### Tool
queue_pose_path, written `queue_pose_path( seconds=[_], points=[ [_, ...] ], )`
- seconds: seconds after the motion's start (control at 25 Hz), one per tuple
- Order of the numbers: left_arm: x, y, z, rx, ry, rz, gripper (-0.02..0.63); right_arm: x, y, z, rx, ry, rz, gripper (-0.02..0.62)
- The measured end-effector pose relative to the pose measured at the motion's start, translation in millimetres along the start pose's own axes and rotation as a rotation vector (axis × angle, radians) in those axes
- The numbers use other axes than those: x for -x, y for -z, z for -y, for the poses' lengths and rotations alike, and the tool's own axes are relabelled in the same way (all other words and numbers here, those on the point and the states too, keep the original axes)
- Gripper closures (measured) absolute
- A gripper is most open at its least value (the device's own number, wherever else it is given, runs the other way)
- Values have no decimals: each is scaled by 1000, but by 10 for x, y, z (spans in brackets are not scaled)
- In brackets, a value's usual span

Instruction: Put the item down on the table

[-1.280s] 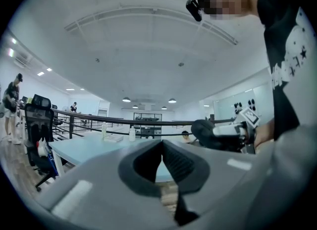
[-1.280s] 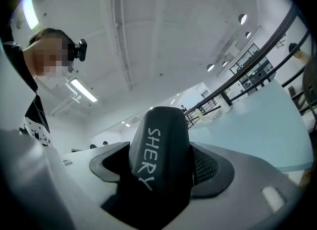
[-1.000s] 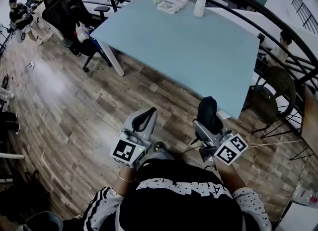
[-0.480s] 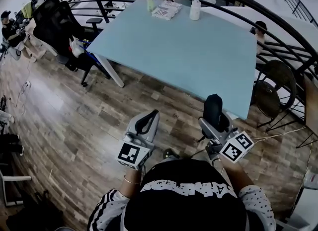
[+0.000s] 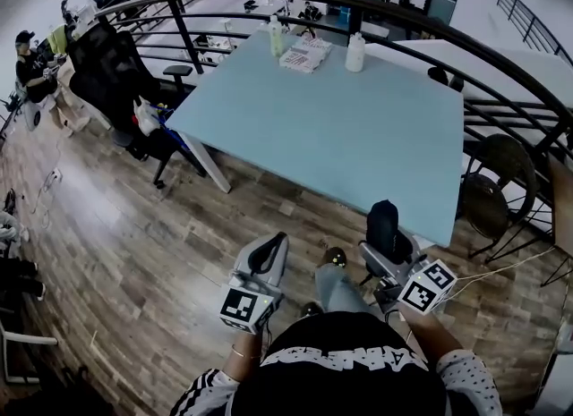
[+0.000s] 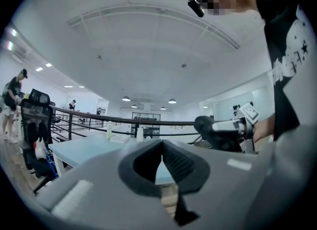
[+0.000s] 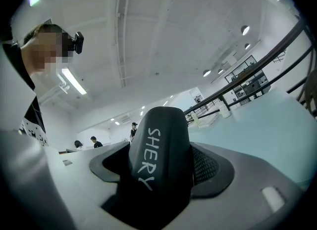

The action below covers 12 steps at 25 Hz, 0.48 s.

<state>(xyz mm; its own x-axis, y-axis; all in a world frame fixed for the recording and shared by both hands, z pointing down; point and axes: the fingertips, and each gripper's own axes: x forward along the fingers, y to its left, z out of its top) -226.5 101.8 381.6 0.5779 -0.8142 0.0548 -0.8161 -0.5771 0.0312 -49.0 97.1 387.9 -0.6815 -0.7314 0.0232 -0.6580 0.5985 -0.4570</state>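
Rm: open office on a mezzanine, wood-plank floor (image 5: pixel 134 226), curved black railing (image 5: pixel 421 12) round the far side. Light blue table (image 5: pixel 340 128) fills mid frame, top mostly bare. At its far edge: green-ish bottle (image 5: pixel 276 37), flat printed pack (image 5: pixel 305 55), white bottle (image 5: pixel 355 52). Black office chair (image 5: pixel 112 70) off the table's left corner. Dark round-back chair (image 5: pixel 488 199) by its right corner. A person (image 5: pixel 34 74) stands far left.

Black item (image 7: pixel 161 160): rounded, elongated, white letters "SHERY" down its face. It is clamped in the right gripper (image 7: pixel 161 172), jaw pads pressed on both sides. Long axis runs along the jaws, and the free rounded end sticks out past the tips. In the head view the item (image 5: pixel 383 224) stands about upright, its free end toward the table. It is held in the air, not on the tabletop, right at the table's near edge in picture terms. Actual gap cannot be told.

Left gripper (image 6: pixel 162 160): jaws together, pads meeting in a line, nothing btwn them. In the head view it (image 5: pixel 267 258) sits over the floor, left of the right gripper (image 5: pixel 387 246), well short of the table edge.

Room to move: the table's near half is bare. Open floor lies left of the left gripper. The holder's knee (image 5: pixel 336 284) is btwn the two grippers.
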Motion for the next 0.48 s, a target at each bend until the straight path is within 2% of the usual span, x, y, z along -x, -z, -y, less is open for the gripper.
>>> queue_pose_path(
  seconds=[0.12,0.28,0.48],
  points=[
    [-93,-17,-91,-11,-11,-3,606,-125,-87,81,-11,-24,19,221],
    [-292,-122,-225,-34,-26,7,606,-370,-266,237,32,-59,41,222],
    [-623,-207,-482,-47,-52,5,606,-698,-399,538,6,-69,43,221]
  ],
)
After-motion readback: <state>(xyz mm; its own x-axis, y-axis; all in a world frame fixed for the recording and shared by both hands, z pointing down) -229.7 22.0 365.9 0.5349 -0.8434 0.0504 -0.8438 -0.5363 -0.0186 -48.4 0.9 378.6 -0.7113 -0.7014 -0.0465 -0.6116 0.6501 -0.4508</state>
